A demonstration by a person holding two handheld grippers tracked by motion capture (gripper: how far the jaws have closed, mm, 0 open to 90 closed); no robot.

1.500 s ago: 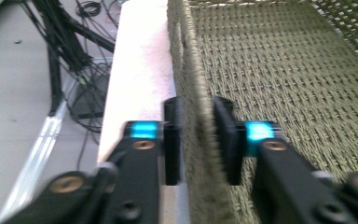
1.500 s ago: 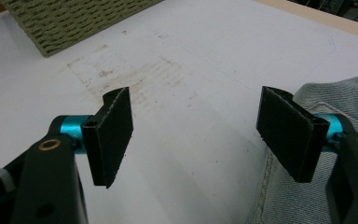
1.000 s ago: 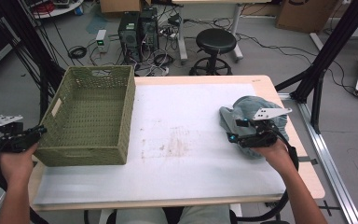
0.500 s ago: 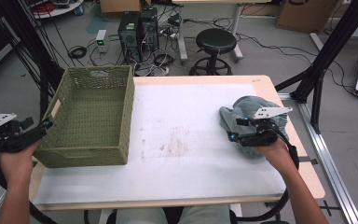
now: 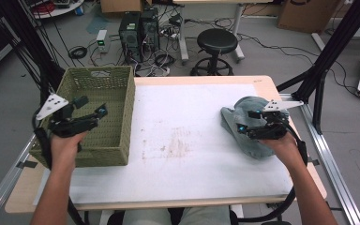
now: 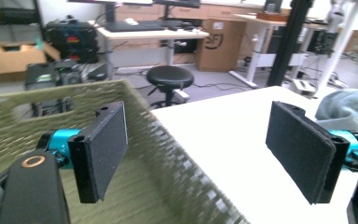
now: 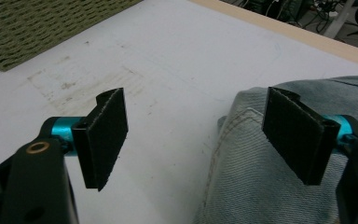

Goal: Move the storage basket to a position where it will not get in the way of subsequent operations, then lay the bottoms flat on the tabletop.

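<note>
A green woven basket [image 5: 127, 117] stands on the left of the table. My left gripper [image 5: 93, 106] hovers over the basket's left side; its jaws have just been opening and stand wide with nothing between them. In the left gripper view that gripper [image 6: 198, 128] looks across the basket wall [image 6: 177, 177] toward the white mat. A folded grey-blue denim garment [image 5: 248, 103] lies at the right. My right gripper [image 5: 246, 120] hangs just above the garment's left edge, its jaws having just opened a little further. In the right gripper view [image 7: 196, 126] one pad is over the denim [image 7: 261, 186] and the other over the mat, neither pressing.
A white mat [image 5: 183, 126] covers most of the wooden table [image 5: 267, 84]. Behind the table stand a black stool [image 5: 218, 42] and computer towers [image 5: 138, 28] among cables. Black frame poles [image 5: 328, 56] rise at the right.
My left hand has moved right from beyond the table's left edge to above the basket, and its jaws have gone from shut to wide open. The right hand has stayed over the denim.
</note>
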